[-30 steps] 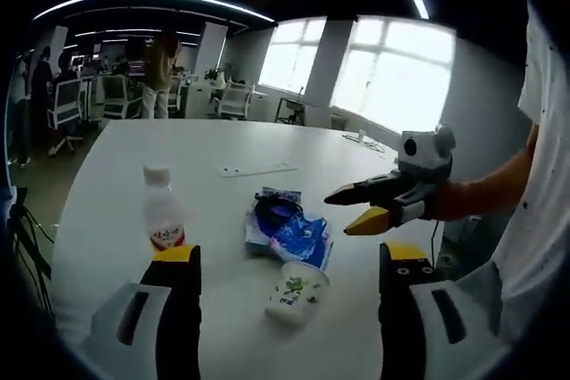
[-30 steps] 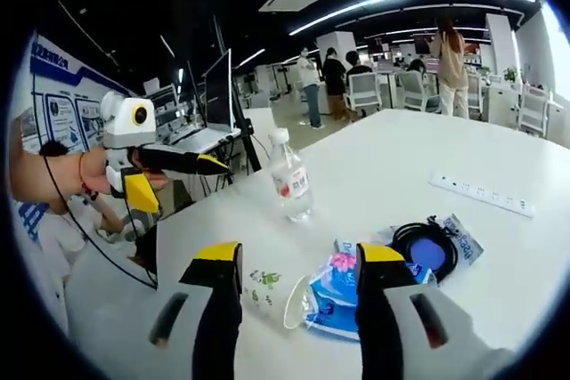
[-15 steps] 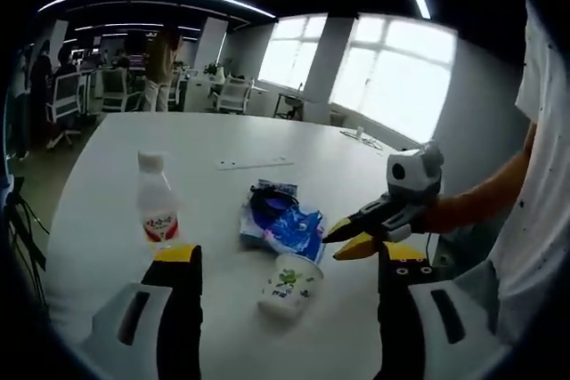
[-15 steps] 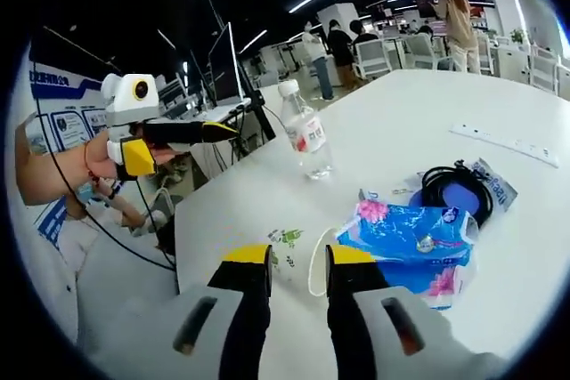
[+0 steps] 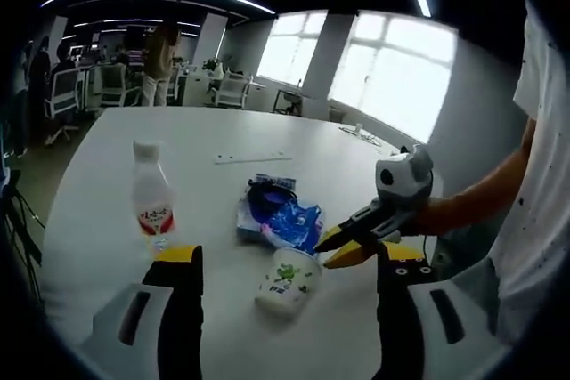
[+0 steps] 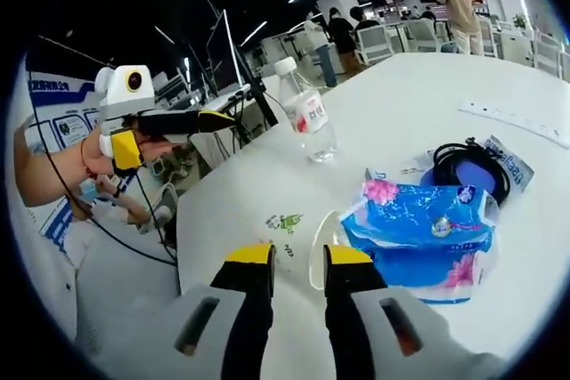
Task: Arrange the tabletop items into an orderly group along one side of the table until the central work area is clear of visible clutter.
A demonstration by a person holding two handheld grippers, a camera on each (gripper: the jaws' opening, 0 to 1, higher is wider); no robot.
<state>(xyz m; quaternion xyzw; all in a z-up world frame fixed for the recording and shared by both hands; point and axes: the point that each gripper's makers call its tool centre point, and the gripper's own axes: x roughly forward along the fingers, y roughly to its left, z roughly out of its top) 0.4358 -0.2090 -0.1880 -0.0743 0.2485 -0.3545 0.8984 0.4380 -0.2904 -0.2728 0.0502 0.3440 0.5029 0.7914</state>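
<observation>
White tabletop point(image 5: 107, 211), glossy, still cluttered in the middle: nothing is grouped to a side yet, by my reading. A paper cup point(image 5: 285, 280) lies on its side, touching a blue tissue pack point(image 6: 419, 229). Beyond the pack sits a black cable coil point(image 6: 468, 166) on a packet. A water bottle point(image 5: 152, 209) stands upright, well apart. My right gripper point(image 6: 297, 260) has its jaws narrow at the cup's rim; whether they pinch the rim I cannot tell. My left gripper point(image 5: 280, 260) hangs above the table, jaws wide, holding nothing. Open office around: desks, chairs, monitors, bright windows, people standing far off.
</observation>
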